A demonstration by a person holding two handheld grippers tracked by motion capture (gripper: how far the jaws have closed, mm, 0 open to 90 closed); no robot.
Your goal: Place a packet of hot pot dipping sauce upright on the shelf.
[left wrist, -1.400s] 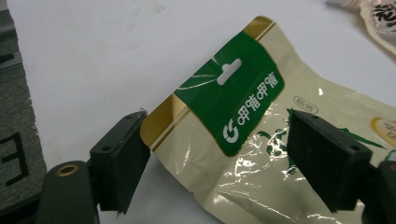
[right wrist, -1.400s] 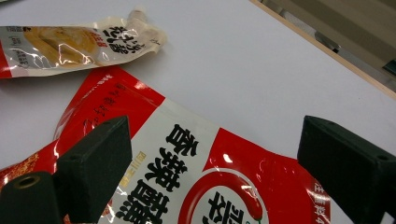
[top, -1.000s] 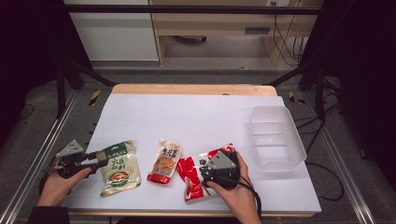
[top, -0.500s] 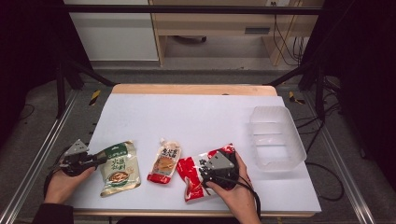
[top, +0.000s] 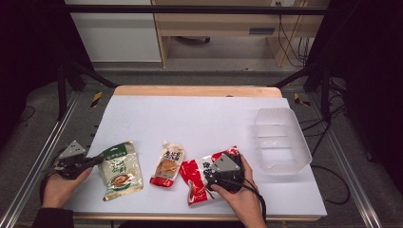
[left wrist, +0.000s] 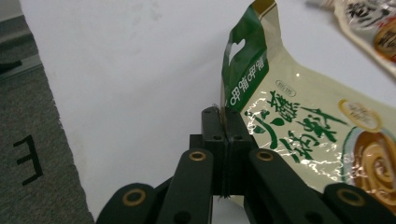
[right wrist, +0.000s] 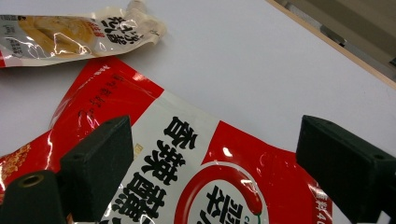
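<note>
Two grabs are underway: the left gripper (left wrist: pixel 223 122) pinches the green pouch (left wrist: pixel 299 116) by its edge, while the right gripper (right wrist: pixel 212 163) hovers wide over the red pouch (right wrist: pixel 196 182), and next should close.

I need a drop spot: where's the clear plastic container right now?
In the high view the clear plastic container sits near the white table's right edge, just beyond and right of the red pouch under the right tool.
</note>
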